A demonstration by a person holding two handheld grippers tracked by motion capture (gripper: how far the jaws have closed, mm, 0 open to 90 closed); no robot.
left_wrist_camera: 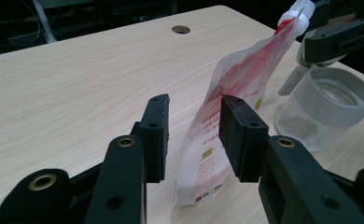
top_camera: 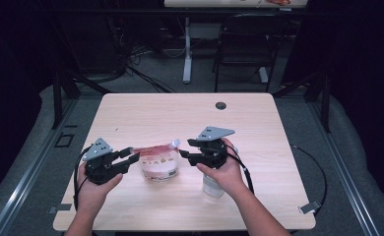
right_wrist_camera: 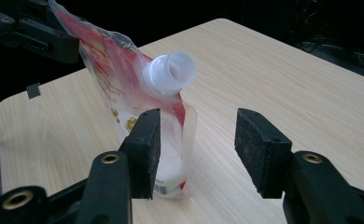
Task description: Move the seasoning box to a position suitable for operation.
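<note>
A red and white spouted pouch stands upright in the middle of the table. Its white spout tilts toward my right gripper and looks uncapped. My left gripper is open, and the pouch's side edge stands between its jaws, close to the right-hand jaw. In the high view the left gripper is at the pouch's left top corner. My right gripper is open just short of the spout, with nothing between its fingers. Seen from above, the right gripper points at the spout.
A clear jar with a grey rim stands open to the pouch's right, and in the high view the jar is partly under the right hand. A cable hole is at the table's far edge. A chair stands beyond the table.
</note>
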